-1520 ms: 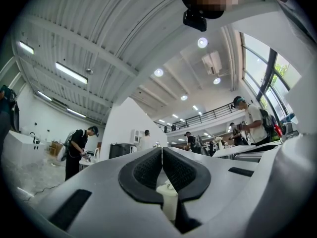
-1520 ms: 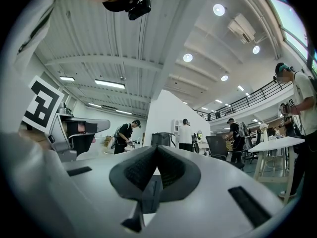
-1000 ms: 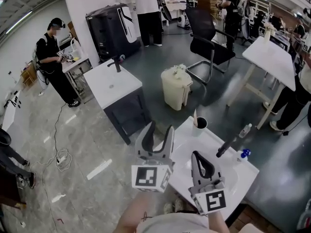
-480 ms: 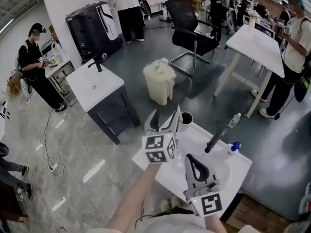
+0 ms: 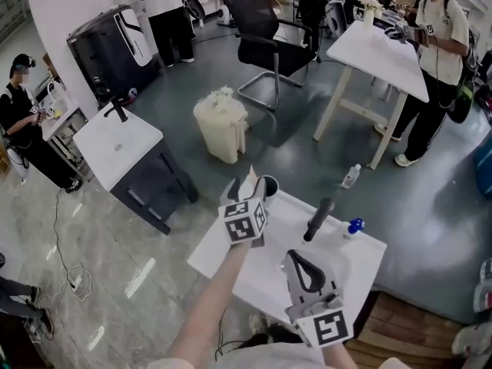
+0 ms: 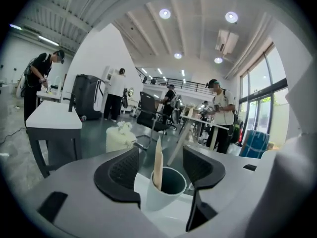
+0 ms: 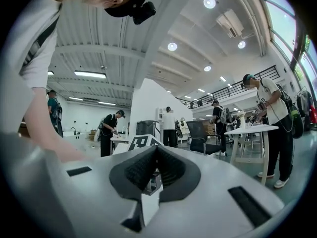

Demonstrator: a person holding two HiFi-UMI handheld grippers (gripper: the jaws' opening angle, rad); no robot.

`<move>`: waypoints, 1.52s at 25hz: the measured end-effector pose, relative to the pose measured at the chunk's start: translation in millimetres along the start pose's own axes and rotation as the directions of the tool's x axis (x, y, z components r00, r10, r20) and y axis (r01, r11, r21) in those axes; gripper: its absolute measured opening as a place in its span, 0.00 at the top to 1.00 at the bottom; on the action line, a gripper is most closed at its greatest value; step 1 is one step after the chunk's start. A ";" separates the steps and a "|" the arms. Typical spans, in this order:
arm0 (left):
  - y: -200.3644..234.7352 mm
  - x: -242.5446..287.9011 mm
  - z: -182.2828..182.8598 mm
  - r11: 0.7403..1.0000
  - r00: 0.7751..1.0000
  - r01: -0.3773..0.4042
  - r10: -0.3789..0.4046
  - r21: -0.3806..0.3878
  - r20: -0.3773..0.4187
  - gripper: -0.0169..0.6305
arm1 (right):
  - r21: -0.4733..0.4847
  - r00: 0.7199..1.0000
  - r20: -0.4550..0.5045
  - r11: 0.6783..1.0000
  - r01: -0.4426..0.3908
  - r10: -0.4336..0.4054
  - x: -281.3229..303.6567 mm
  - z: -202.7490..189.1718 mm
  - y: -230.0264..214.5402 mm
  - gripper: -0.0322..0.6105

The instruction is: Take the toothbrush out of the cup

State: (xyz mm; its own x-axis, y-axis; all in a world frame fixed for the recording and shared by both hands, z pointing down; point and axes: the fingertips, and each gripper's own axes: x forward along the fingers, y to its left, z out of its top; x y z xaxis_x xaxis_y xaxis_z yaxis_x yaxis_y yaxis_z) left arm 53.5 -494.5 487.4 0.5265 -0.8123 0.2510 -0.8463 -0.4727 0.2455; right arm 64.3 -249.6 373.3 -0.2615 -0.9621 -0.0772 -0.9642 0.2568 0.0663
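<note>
A white cup [image 5: 268,187] with a dark inside stands at the far corner of the white sink counter [image 5: 219,254]. A pale beige toothbrush [image 5: 250,177] leans upright in it. My left gripper [image 5: 246,184] is right at the cup. In the left gripper view the toothbrush [image 6: 158,161] rises from the cup [image 6: 165,195] in the gap of my left gripper [image 6: 159,165]. Its jaws are closing, and the pads are clear of the handle. My right gripper [image 5: 297,255] hovers over the counter's near side, shut and empty, as the right gripper view [image 7: 156,150] confirms.
A black faucet [image 5: 318,220] and a blue-capped bottle [image 5: 354,226] stand on the counter right of the cup. Beyond it are a beige bin [image 5: 221,125], a second sink stand [image 5: 119,141], a black chair [image 5: 261,33] and a white table [image 5: 380,52]. Several people stand around.
My left gripper has travelled forward and down from the counter's near edge to the cup, so the toothbrush now stands between its jaws. The right gripper has shifted a little.
</note>
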 end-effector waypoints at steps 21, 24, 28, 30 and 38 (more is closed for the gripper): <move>7.3 46.4 -56.4 0.998 0.990 -0.054 0.050 -0.026 -0.133 0.89 | 0.018 0.998 -0.048 0.999 0.050 -0.049 3.9 -28.5 -26.6 0.93; 7.9 46.5 -55.2 0.998 0.990 -0.059 0.056 -0.020 -0.133 0.89 | 0.023 0.998 -0.050 0.999 0.039 -0.038 5.8 -28.2 -23.9 0.93; 8.6 45.3 -50.6 0.997 0.990 -0.065 0.060 -0.032 -0.124 0.89 | 0.029 0.998 -0.047 0.999 0.039 -0.038 6.6 -26.6 -25.7 0.93; 8.4 42.9 -45.3 0.997 0.992 -0.065 0.060 -0.037 -0.110 0.89 | 0.027 0.999 -0.038 0.999 0.039 -0.038 6.7 -25.1 -27.0 0.93; 6.3 12.4 9.4 0.997 0.998 -0.061 0.062 -0.056 0.006 0.90 | 0.018 0.999 -0.003 0.999 0.036 -0.036 3.5 -9.3 -22.7 0.93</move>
State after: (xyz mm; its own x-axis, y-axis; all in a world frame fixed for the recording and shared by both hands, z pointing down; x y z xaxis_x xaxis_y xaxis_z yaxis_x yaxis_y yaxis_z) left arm 53.9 -510.8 483.2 0.4729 -0.8419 0.2601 -0.8711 -0.4021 0.2820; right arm 85.6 -259.7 380.8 -0.2261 -0.9711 -0.0769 -0.9737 0.2231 0.0459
